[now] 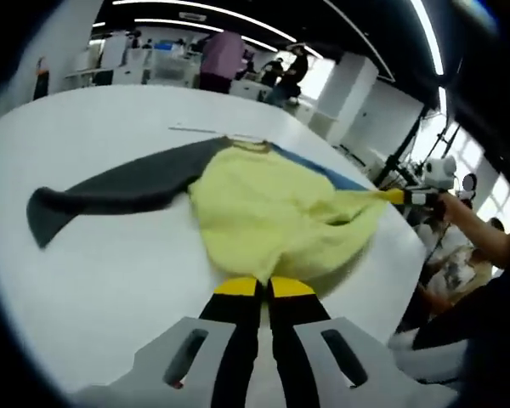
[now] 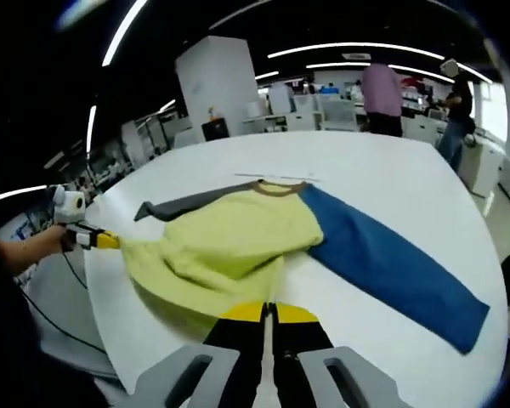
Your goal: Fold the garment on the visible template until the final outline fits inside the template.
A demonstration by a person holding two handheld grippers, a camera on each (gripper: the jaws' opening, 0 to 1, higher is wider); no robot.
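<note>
Garment [image 1: 272, 212] of yellow knit lies spread on the round white table [image 1: 102, 263], its body bunched and wrinkled near the table's near edge, with a brown neckband [image 2: 276, 188] at the far side. One sleeve is dark grey [image 1: 119, 191] and stretches flat across the table away from the body; the other sleeve is blue [image 2: 391, 259] and lies flat the opposite way, running toward the table's rim. In the left gripper view the left tongs [image 1: 263, 287] rise from the bottom with yellow tips pressed together on the near hem of the yellow body, the cloth folding over them. In the right gripper view the right tongs [image 2: 269, 313] likewise stand with their yellow tips close together at the hem of the yellow cloth, pinching it. Each view also catches the other tool at the side: in the left gripper view it comes in at the right edge, drawing a corner of the yellow cloth out into a point, with a person's hand [image 1: 463, 212] behind it; in the right gripper view it comes in at the left edge doing the same, held by a hand [image 2: 38, 245]. A thin pale strip [image 1: 195, 130] lies on the table just beyond the neckband. Behind the table stand desks and several people [image 2: 381, 95] under long ceiling lights.
</note>
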